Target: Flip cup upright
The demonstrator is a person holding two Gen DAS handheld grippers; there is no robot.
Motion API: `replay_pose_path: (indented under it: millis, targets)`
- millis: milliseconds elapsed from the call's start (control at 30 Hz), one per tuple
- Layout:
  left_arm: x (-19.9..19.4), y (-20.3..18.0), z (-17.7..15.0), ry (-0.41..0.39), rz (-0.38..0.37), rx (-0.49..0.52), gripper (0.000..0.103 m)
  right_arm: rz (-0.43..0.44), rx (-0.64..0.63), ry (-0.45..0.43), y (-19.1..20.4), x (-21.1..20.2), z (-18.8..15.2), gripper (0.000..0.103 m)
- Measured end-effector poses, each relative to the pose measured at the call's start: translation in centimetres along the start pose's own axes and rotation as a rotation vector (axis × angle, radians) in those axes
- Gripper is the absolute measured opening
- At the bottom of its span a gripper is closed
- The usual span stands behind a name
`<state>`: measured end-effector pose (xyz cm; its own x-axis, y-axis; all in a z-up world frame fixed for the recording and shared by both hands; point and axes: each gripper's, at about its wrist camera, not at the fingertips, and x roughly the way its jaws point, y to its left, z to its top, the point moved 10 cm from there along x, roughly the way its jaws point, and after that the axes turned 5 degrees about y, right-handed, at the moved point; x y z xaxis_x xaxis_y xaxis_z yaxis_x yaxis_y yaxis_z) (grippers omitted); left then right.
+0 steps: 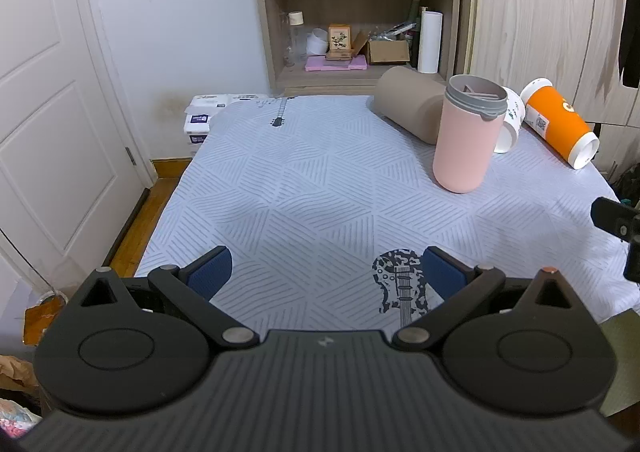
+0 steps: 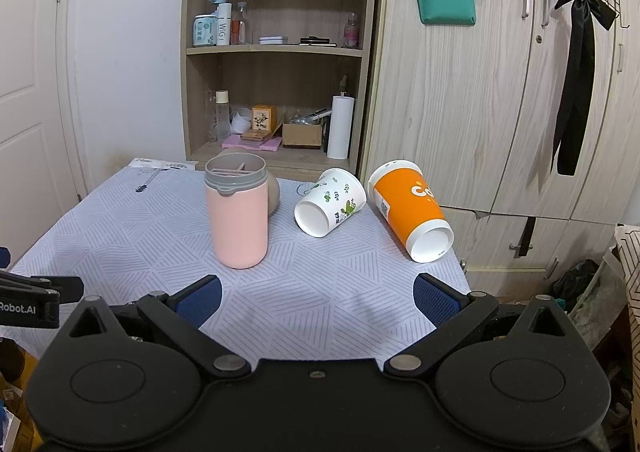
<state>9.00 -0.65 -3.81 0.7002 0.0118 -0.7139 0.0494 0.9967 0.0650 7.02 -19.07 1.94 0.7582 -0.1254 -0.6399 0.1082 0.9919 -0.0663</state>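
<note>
Left gripper (image 1: 326,272): fingers spread wide, nothing between the blue pads (image 1: 210,272), held above the near part of the table (image 1: 304,188). Right gripper (image 2: 318,298): fingers likewise spread wide and empty, hovering over the near right part of the table, with a dark piece of the left gripper just showing at the left edge of the right wrist view.

Table covered with a pale cloth (image 2: 160,236) printed with striped triangles and small guitar motifs.

Pink cup (image 2: 237,212): upright on the cloth, grey collar around the open top, toward the far middle of the table. Brown cup (image 1: 408,108): lying on its side directly behind the pink cup, largely hidden by it in the right wrist view. White paper cup (image 2: 330,202) with leaf print: lying on its side to the right of the pink cup, apart from it, base turned toward the camera. Orange paper cup (image 2: 410,208): lying on its side near the right edge of the table, base toward the camera, just beside the white paper cup; contact between them cannot be told.

Behind the table: open shelf (image 2: 276,48) with bottles and boxes, and a wooden wardrobe (image 2: 472,100) to its right.
</note>
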Motion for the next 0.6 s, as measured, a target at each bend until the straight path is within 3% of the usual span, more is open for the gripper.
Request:
replay_pose_path:
  millis: [600]
  targets:
    - [-0.42,-0.36,-0.03,-0.009,-0.008,0.028,0.103,0.008,-0.009,-0.011,0.36,-0.49,-0.09,0.103]
